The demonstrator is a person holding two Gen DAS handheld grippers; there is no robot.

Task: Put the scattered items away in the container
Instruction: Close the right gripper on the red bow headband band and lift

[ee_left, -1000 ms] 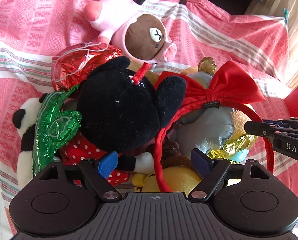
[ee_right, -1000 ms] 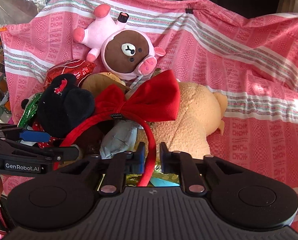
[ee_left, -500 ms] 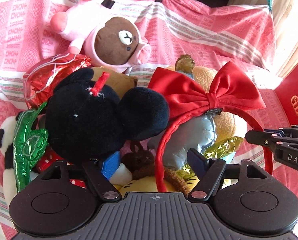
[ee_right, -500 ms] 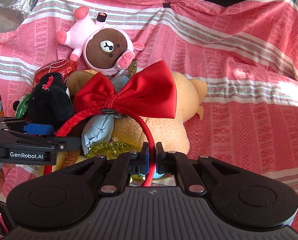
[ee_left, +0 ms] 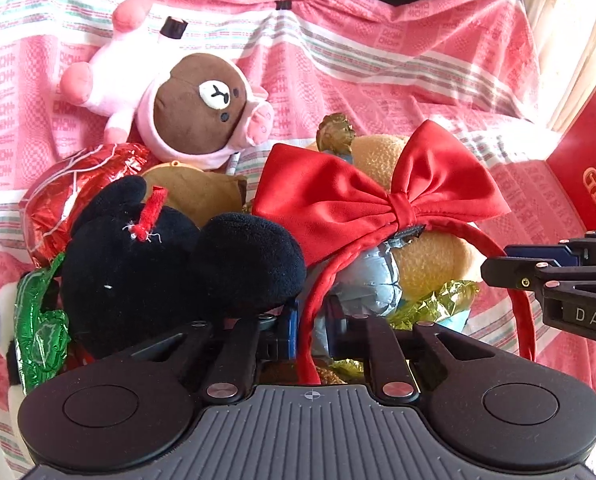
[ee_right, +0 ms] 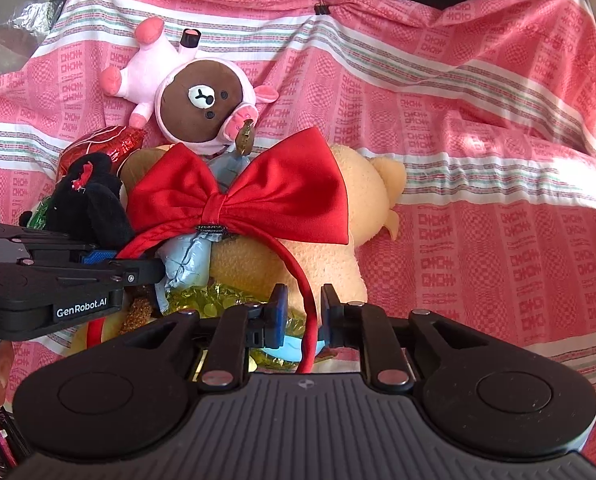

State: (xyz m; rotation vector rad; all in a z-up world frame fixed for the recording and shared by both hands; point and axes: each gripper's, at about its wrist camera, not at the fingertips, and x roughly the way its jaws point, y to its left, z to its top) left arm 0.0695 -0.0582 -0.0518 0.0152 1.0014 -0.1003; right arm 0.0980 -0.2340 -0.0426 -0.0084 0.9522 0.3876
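Note:
A red headband with a big red bow (ee_left: 382,196) (ee_right: 241,196) arches over a pile of toys. My left gripper (ee_left: 312,332) is shut on the band's left end. My right gripper (ee_right: 302,312) has its jaws slightly apart around the band's right end; the band stands in the gap. Under the band lie a black mouse plush (ee_left: 169,264), a tan plush (ee_right: 330,248), a silver-blue foil balloon (ee_left: 374,280) and gold foil (ee_right: 201,300). My right gripper also shows in the left wrist view (ee_left: 494,268), and my left gripper in the right wrist view (ee_right: 153,268).
A brown bear in a pink pig suit (ee_left: 193,108) (ee_right: 193,96) lies behind the pile on the pink striped cloth (ee_right: 478,208). Red foil (ee_left: 77,184) and green foil (ee_left: 37,328) sit left. A red box (ee_left: 590,176) stands at right.
My left gripper has closed from wide open onto the band's left end. My right gripper's jaws have opened a little around the right end. Both views have pulled back slightly.

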